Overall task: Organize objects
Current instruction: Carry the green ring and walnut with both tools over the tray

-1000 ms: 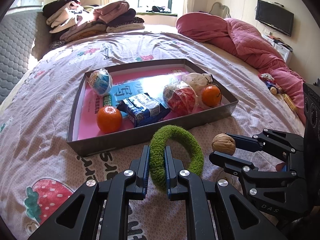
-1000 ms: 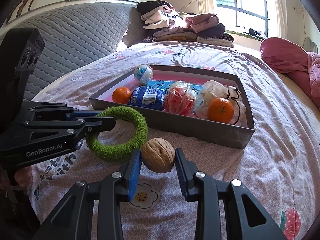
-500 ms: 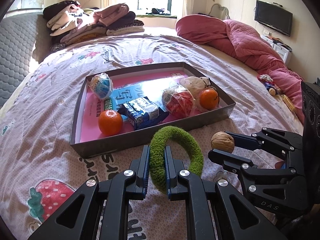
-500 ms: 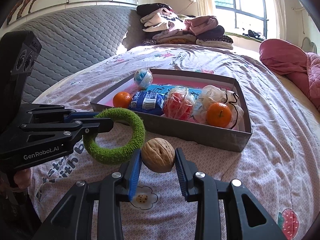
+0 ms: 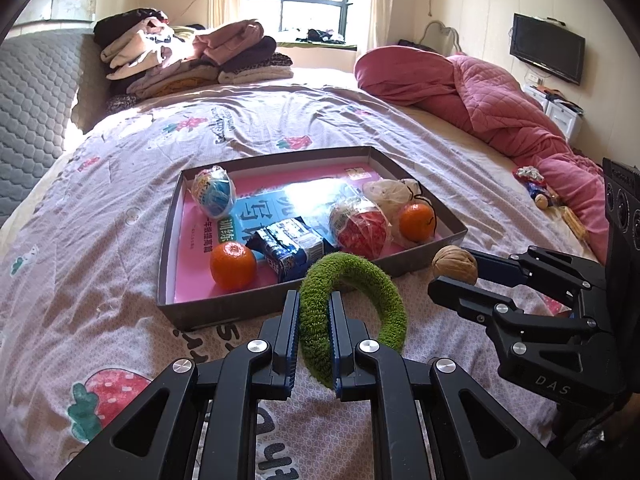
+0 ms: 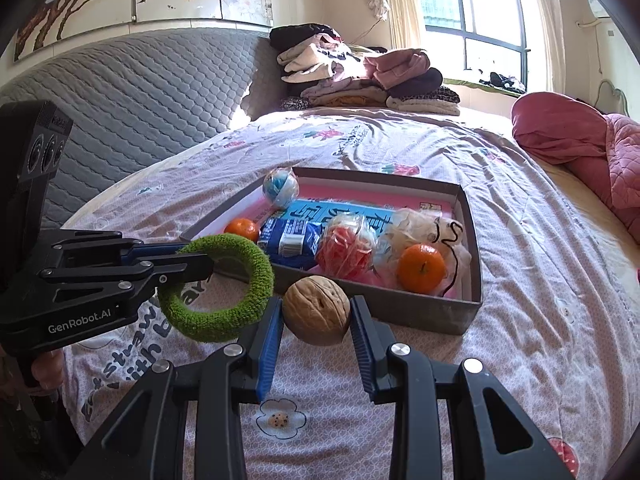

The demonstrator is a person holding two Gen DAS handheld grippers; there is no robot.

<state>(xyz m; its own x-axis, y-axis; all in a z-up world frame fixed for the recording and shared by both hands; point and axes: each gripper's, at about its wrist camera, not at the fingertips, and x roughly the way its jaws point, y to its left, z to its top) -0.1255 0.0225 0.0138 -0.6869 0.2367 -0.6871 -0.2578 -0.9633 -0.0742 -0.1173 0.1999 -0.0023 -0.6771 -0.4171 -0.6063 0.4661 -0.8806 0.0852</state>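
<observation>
Left wrist: both claws have risen, tray [image 5: 424,258] now farther off.

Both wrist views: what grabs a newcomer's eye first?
The fuzzy green ring pinched in the left gripper and the walnut clamped in the right gripper, both held in front of the grey tray. Behind them, two oranges and wrapped snacks sit in that tray on the bed.

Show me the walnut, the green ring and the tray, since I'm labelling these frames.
walnut [image 6: 316,309], right wrist view, middle of the shell.
green ring [image 5: 360,276], left wrist view, top of the loop.
tray [image 6: 400,308], right wrist view, near outer wall.
</observation>
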